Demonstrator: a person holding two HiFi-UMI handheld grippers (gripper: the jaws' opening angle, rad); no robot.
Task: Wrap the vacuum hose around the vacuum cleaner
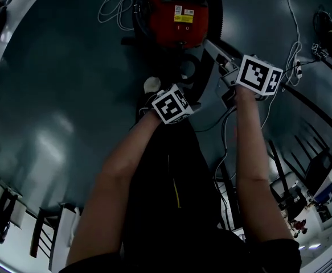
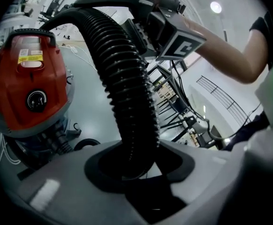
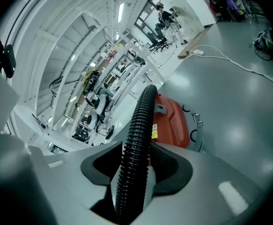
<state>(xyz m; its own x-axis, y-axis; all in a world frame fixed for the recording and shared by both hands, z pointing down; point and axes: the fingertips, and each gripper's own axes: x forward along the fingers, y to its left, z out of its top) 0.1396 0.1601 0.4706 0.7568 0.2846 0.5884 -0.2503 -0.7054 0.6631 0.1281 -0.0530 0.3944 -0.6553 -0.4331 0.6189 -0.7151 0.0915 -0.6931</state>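
Two grippers are seen, one in each hand of the person, and each one carries one cube with square markers. By the left gripper the one black ribbed hose is clenched. In the left gripper view the hose fills the gap between the two jaws, rises from it and bends over at the top. By the right gripper the same hose is grasped at another place. In the right gripper view the hose stands between the two jaws, which are closed against its sides, and it goes up in a slight bend in front of the vacuum cleaner.

One red vacuum cleaner is standing on the grey floor, ahead of both grippers and apart from them. On its top one black handle, one yellow label and one round dial can be counted.

In the head view two bare forearms are stretched forward. The left gripper is seen just below the vacuum cleaner in the picture, and the right gripper to the right of it.

Two white cables are lying on the floor: one looped cable beside the vacuum cleaner at the left, and one long cable at the right. How far the hose is wound around the vacuum cleaner cannot be told.
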